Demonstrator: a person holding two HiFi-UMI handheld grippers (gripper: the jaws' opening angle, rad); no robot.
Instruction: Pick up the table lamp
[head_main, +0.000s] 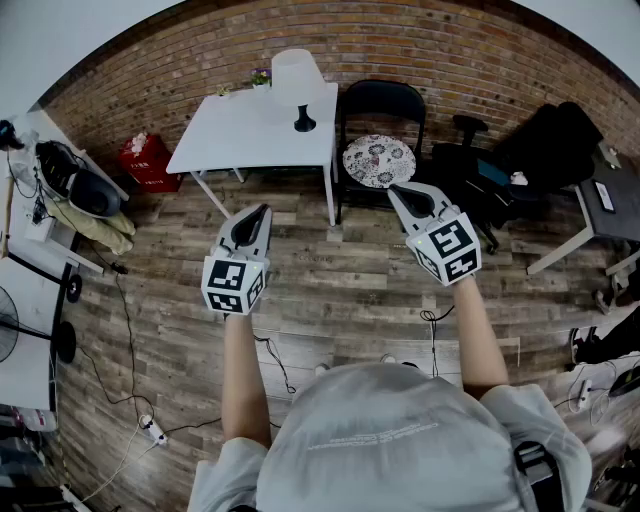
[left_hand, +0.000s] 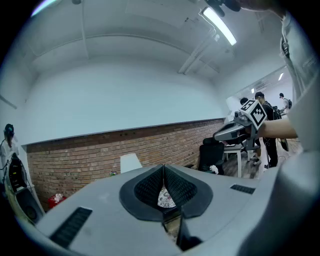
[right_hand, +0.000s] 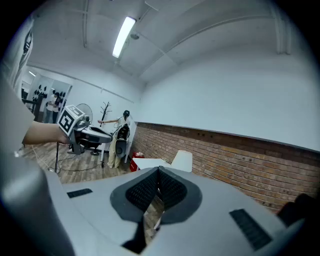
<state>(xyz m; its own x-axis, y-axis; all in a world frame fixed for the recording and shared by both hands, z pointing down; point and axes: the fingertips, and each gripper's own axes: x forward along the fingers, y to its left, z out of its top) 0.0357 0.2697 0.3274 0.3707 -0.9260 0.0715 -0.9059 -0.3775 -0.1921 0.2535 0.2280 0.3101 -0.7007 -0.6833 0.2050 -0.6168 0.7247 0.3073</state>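
The table lamp (head_main: 297, 85), white shade on a black base, stands on the white table (head_main: 240, 135) by the brick wall. Its shade (left_hand: 130, 162) shows above the left gripper's body and its shade (right_hand: 182, 160) also shows in the right gripper view. My left gripper (head_main: 262, 212) hangs over the wooden floor, well short of the table, jaws closed tip to tip with nothing between them. My right gripper (head_main: 393, 190) is held level with it to the right, in front of the chair, also shut and empty.
A black folding chair (head_main: 380, 110) with a patterned cushion (head_main: 378, 160) stands right of the table. A red box (head_main: 148, 160) sits at the wall left of it. Black office chairs (head_main: 540, 150) and a desk (head_main: 610, 205) fill the right; cables (head_main: 120, 340) run over the floor.
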